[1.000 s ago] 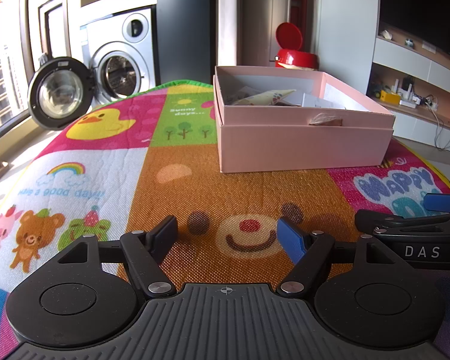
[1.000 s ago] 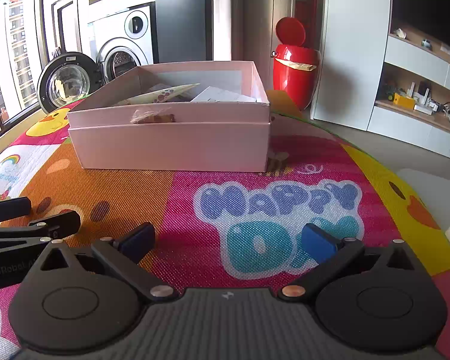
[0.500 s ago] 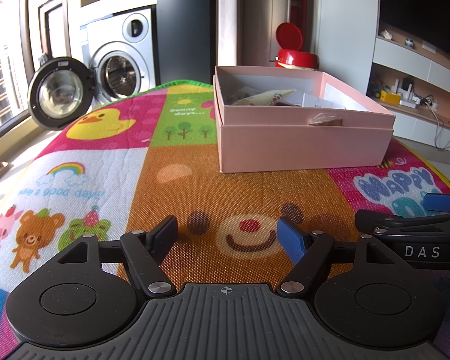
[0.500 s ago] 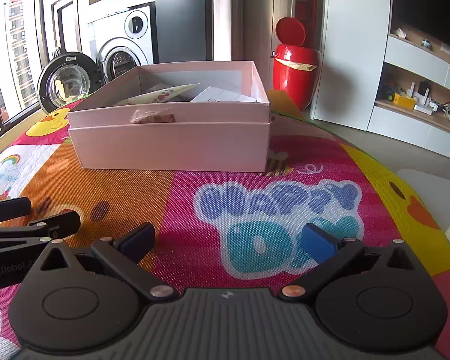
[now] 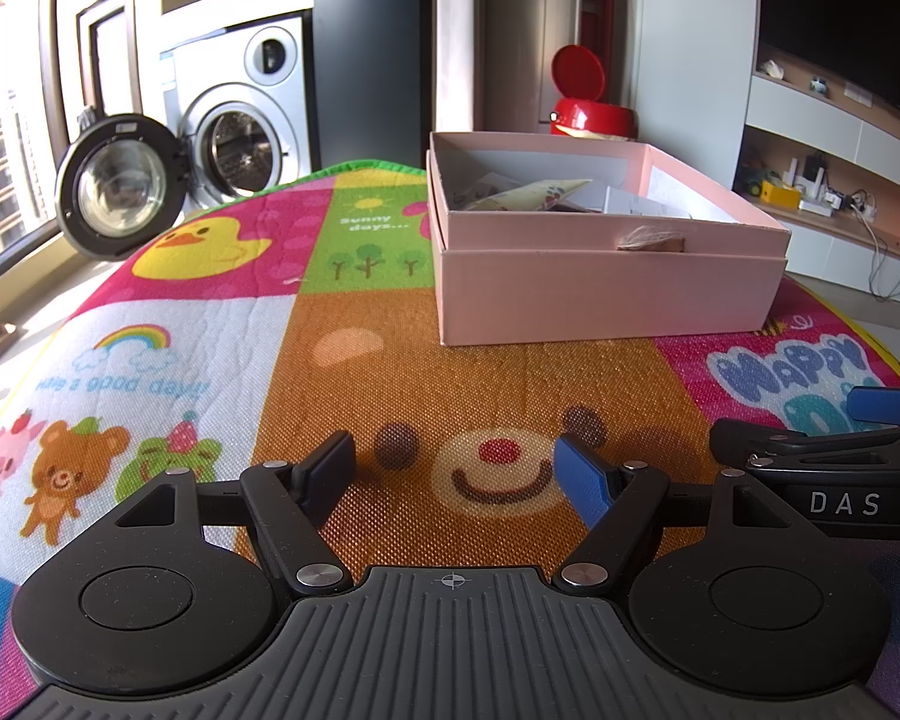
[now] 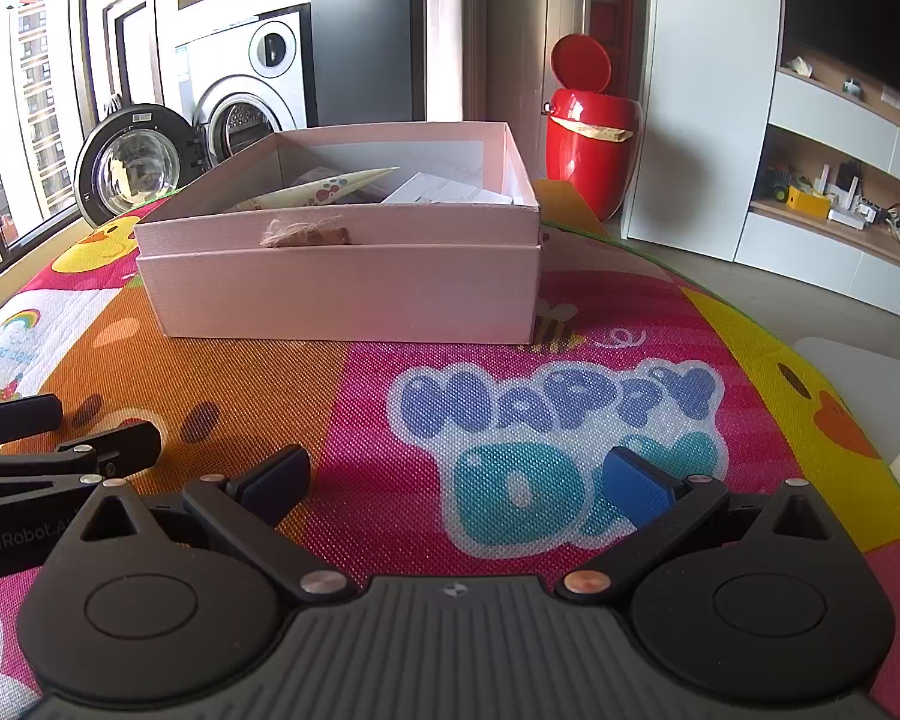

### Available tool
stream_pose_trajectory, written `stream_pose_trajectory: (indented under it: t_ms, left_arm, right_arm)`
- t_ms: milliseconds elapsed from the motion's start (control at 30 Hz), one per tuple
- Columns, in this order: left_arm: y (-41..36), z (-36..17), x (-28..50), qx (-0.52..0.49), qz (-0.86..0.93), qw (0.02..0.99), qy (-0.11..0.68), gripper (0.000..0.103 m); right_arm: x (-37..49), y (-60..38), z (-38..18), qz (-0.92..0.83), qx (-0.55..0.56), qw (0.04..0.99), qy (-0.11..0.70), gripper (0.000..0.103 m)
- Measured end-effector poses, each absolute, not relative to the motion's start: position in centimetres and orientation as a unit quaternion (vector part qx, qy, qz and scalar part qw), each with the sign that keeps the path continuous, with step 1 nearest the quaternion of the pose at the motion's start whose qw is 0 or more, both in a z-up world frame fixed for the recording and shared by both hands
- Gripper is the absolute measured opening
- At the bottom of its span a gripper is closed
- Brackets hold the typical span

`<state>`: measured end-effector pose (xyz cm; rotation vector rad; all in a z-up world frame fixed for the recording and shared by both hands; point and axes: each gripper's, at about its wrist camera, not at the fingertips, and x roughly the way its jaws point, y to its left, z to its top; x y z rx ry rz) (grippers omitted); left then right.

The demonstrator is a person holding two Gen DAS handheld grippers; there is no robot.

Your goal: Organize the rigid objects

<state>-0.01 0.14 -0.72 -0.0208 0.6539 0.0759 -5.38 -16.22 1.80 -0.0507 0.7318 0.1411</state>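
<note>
An open pink box (image 5: 606,294) (image 6: 342,288) stands on the colourful play mat (image 5: 360,396) (image 6: 510,396), ahead of both grippers. Inside it lie a folded paper item (image 5: 534,195) (image 6: 324,189) and white cards (image 6: 444,192). A small brown tag with twine (image 5: 651,240) (image 6: 306,235) hangs on its near wall. My left gripper (image 5: 456,471) is open and empty, low over the mat. My right gripper (image 6: 459,480) is open and empty, beside it on the right. Each gripper shows at the edge of the other's view.
A washing machine with its door open (image 5: 114,186) (image 6: 132,168) stands beyond the mat at the left. A red bin (image 6: 588,138) (image 5: 591,111) stands behind the box. Shelves with small items (image 6: 828,198) run along the right wall.
</note>
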Motion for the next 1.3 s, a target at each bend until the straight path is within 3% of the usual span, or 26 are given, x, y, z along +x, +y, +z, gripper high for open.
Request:
stream_pose_trajectory:
  t_ms: [1300]
  left_arm:
    - [0.02, -0.63, -0.12, -0.01, 0.037, 0.946, 0.321, 0.079]
  right_arm:
    - [-5.39, -16.21, 1.78, 0.069, -0.025, 0.931, 0.357, 0.103]
